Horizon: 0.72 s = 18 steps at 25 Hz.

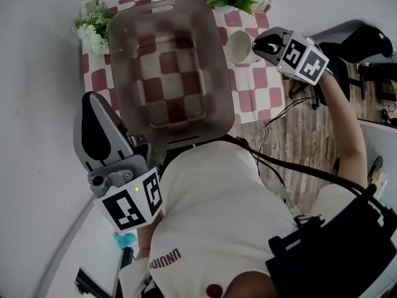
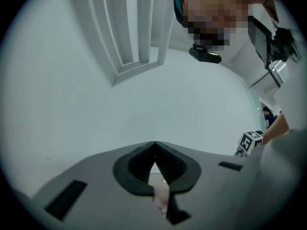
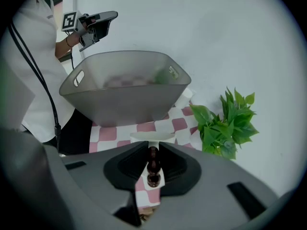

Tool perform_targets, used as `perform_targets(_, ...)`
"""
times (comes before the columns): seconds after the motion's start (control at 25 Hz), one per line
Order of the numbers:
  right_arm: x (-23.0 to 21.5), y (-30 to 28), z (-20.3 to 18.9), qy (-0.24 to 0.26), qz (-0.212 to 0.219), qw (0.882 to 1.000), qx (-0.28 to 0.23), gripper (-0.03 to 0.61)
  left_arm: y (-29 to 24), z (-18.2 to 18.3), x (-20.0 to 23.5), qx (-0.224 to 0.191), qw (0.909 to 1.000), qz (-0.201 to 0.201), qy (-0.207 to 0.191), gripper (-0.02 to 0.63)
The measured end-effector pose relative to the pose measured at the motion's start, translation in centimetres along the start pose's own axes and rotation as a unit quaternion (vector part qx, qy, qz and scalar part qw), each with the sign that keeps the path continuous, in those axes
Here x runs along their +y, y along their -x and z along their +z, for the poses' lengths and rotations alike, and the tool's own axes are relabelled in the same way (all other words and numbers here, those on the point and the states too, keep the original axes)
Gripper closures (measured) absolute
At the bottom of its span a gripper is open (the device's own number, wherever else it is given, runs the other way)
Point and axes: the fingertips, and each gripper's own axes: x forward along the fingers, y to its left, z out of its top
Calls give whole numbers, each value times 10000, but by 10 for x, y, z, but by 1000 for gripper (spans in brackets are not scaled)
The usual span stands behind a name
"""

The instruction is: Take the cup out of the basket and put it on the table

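cup [image 1: 238,46]: white, small, out of the basket [image 1: 218,85] and just beside its right wall, over the cloth-covered desk [image 1: 260,93]; i cannot tell whether its base rests there yet. right gripper [image 1: 260,46]: jaws narrowed onto the cup's side, with a dark knobbly piece between the pads, which i take for its handle. left gripper [image 2: 154,145]: jaws together, empty, held up well away from the desk. handling, as i judge it: light, stiff, glazed and so slippery, likely to chip if dropped. the best hold is where i have it, at the handle, or pinching the wall just under the rim, kept upright until set down.
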Motion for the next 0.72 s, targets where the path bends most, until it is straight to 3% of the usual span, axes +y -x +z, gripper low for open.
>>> perform_targets(0.72, 10, -56, -12, -673, 204, 9968, -380, 497, 7, 0, -5, 197, 9994, 140, -240, 603)
